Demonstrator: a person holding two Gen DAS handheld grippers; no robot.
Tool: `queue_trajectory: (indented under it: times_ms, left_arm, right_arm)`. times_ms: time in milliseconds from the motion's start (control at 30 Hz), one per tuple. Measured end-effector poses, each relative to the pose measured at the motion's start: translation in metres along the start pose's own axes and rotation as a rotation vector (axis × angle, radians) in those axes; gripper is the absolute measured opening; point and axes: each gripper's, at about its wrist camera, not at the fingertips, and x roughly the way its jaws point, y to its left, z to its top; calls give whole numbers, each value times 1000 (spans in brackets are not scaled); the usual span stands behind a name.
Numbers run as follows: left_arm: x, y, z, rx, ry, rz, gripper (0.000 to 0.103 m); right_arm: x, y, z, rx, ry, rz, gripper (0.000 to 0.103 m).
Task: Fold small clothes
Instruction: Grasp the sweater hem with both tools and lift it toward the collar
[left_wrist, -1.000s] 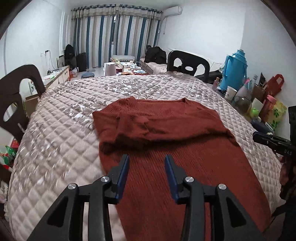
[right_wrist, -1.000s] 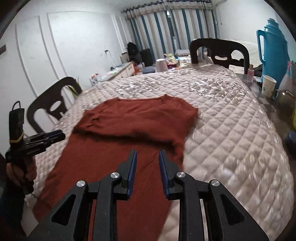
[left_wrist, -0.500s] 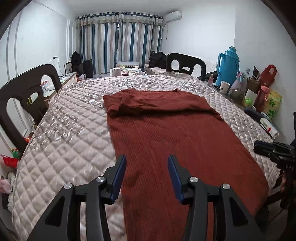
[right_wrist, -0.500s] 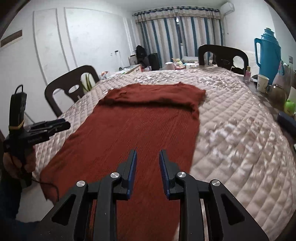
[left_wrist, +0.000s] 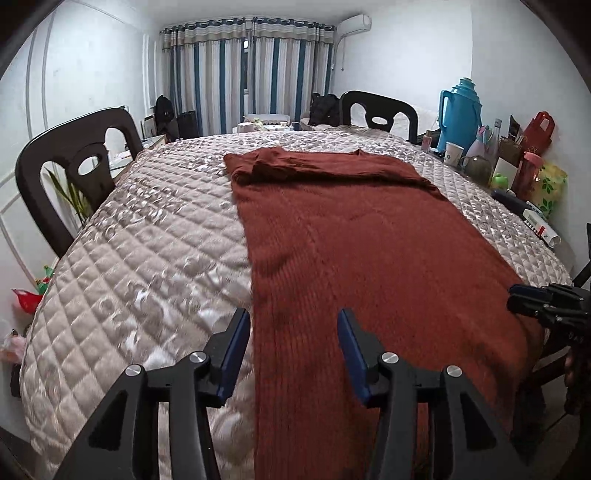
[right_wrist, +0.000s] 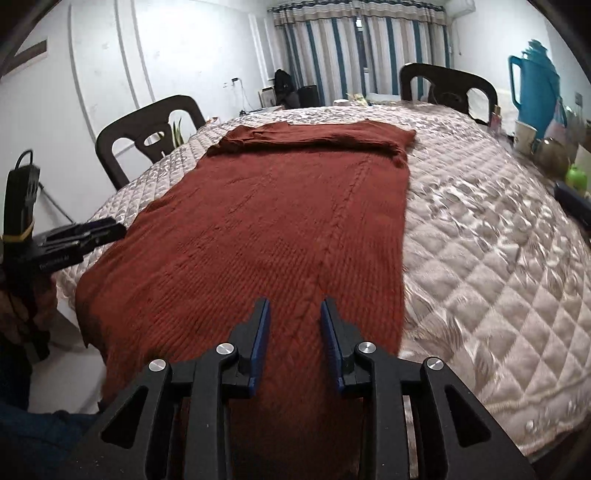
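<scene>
The left gripper (left_wrist: 291, 350) stands with its blue-padded jaws well apart and nothing between them; they have just been opening. It hangs over the near left edge of the rust-red ribbed knit sweater (left_wrist: 354, 251), one pad above the quilt and the other above the knit. The right gripper (right_wrist: 293, 332) also has its jaws parted, more narrowly, and they too have just been opening, with only air between them above the sweater's near right part, close to a raised cable rib.

The sweater lies flat and lengthwise on the beige quilted satin table cover (left_wrist: 140, 236). Its far end is already doubled over into a thick band, and its near hem reaches the table's near edge and appears to hang over it.

The knit looks soft, limp and fairly light, likely to sag and stretch when lifted, while the shiny cover beneath may let it slide. The sensible hold seems to be the two near hem corners, one per gripper, pinching both layers so the hem stays straight when carried toward the folded band.

Dark wooden chairs (left_wrist: 74, 173) stand around the table, and a turquoise plastic thermos jug (left_wrist: 461, 114) stands among clutter at the right side.
</scene>
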Motion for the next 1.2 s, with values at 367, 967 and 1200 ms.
queue_trajectory:
  times_ms: [367, 967, 1200]
  left_arm:
    - [-16, 0, -22, -37, 8, 20, 55]
    - [-17, 6, -40, -80, 9, 64, 60]
    - [-36, 12, -55, -96, -34, -9, 60]
  right_arm:
    - [-13, 8, -16, -5, -32, -15, 37]
    - [-12, 5, -20, 29, -72, -11, 37]
    - [-21, 7, -24, 8, -54, 2, 37]
